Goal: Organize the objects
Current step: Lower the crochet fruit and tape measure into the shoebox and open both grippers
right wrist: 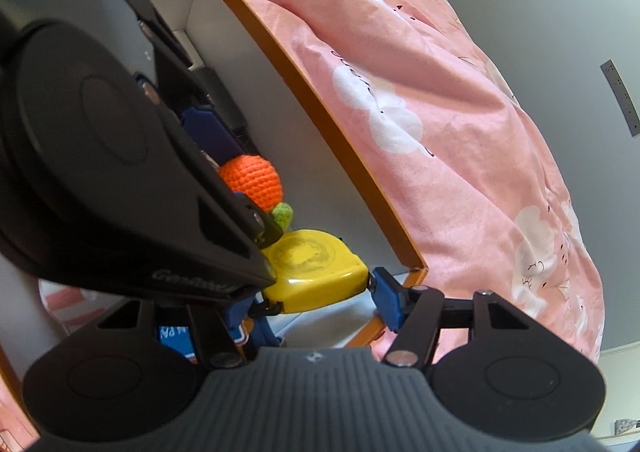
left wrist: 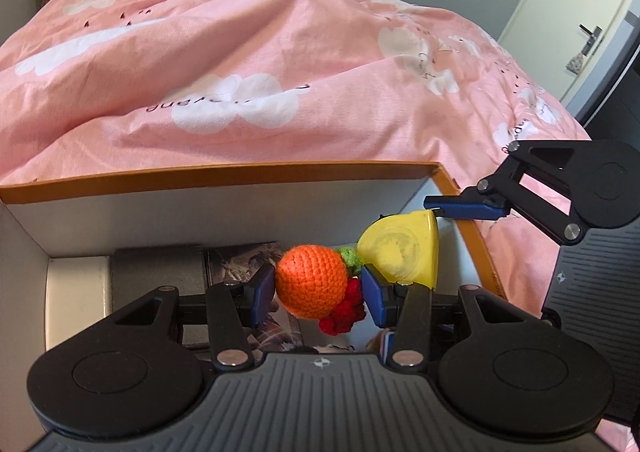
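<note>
Over the orange-rimmed box (left wrist: 224,174) on the pink quilt (left wrist: 240,64), the left gripper (left wrist: 318,290) has its blue pads pressed against a crocheted orange toy (left wrist: 310,282) with red berries and a green tuft, holding it above the things lying in the box. Just to its right, touching the green tuft, a yellow tape measure (right wrist: 316,276) is pinched between the jaws of the right gripper (right wrist: 316,294), near the box's right wall.
</note>
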The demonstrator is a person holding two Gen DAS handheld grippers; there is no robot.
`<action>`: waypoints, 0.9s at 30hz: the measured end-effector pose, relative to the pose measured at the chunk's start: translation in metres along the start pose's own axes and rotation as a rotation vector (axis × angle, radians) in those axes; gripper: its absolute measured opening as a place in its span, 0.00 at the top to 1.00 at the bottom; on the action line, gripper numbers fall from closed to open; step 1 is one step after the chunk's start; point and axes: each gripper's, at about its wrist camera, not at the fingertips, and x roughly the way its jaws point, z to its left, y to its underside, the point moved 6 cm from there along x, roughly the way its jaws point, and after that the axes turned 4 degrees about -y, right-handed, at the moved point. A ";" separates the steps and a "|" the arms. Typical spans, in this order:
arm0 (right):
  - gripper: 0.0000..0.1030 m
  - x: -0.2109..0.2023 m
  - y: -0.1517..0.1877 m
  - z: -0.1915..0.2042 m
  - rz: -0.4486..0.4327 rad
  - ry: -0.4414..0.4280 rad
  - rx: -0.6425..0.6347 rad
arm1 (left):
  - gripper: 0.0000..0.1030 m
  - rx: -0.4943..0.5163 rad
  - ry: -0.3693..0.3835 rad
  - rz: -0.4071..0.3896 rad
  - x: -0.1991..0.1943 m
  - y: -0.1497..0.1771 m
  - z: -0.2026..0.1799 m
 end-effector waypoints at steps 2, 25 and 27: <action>0.38 0.003 -0.002 -0.001 0.003 -0.004 0.008 | 0.49 -0.011 0.000 0.009 0.005 -0.001 0.002; 0.38 0.047 -0.007 0.003 0.085 -0.035 -0.005 | 0.39 -0.106 0.025 0.114 0.037 0.002 0.017; 0.37 0.046 -0.008 0.003 0.084 -0.035 -0.001 | 0.36 -0.127 0.038 0.109 0.036 0.001 0.020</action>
